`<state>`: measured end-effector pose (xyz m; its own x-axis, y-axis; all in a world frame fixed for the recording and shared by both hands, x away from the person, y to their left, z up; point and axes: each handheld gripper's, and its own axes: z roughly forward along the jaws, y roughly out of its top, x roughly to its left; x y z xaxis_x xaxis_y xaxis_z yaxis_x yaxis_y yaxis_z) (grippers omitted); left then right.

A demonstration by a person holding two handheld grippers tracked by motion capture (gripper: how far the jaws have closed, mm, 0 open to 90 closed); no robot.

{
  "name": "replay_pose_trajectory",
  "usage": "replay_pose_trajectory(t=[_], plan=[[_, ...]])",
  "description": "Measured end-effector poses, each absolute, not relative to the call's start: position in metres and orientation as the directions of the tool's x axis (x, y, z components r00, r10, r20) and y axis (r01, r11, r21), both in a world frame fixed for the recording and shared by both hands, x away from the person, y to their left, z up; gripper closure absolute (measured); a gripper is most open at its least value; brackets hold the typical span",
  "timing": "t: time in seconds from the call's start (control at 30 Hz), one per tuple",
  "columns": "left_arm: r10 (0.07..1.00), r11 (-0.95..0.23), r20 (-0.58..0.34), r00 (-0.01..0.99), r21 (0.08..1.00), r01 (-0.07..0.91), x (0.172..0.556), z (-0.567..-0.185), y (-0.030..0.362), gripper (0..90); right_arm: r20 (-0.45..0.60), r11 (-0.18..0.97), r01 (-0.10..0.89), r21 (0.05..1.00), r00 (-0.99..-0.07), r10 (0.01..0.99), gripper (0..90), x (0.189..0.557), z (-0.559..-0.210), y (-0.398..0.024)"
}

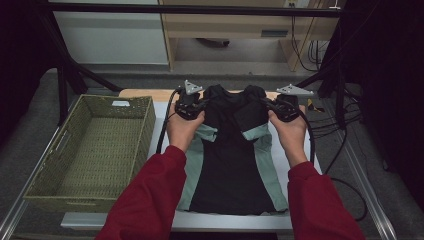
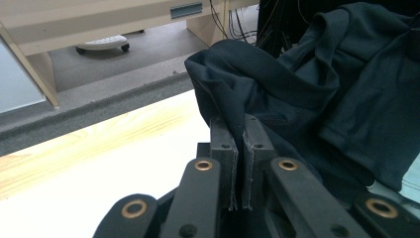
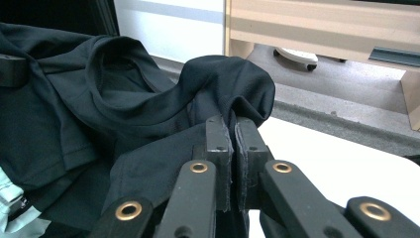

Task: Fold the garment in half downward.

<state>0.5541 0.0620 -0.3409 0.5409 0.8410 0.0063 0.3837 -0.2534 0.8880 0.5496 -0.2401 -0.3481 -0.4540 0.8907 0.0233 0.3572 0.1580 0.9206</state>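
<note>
My left tool (image 2: pixel 236 136) and right tool (image 3: pixel 233 133) each pinch a shoulder of the black-and-green shirt (image 1: pixel 227 160) lying on the tabletop (image 1: pixel 165 125). I read no writing; my hands hide the sleeves.

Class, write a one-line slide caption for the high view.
Both tongs, left and right, pinch the black-and-green shirt at its shoulders, beside a wicker basket.
</note>
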Motion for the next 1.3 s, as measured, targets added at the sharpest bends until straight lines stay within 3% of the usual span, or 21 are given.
replay_pose_trajectory(t=[1.3], plan=[[0.833, -0.240, -0.019, 0.553, 0.888, 0.392, 0.544, -0.354, 0.058, 86.2, 0.035, 0.159, 0.365, 0.917, -0.471, 0.882, 86.6, 0.542, -0.364, -0.236]])
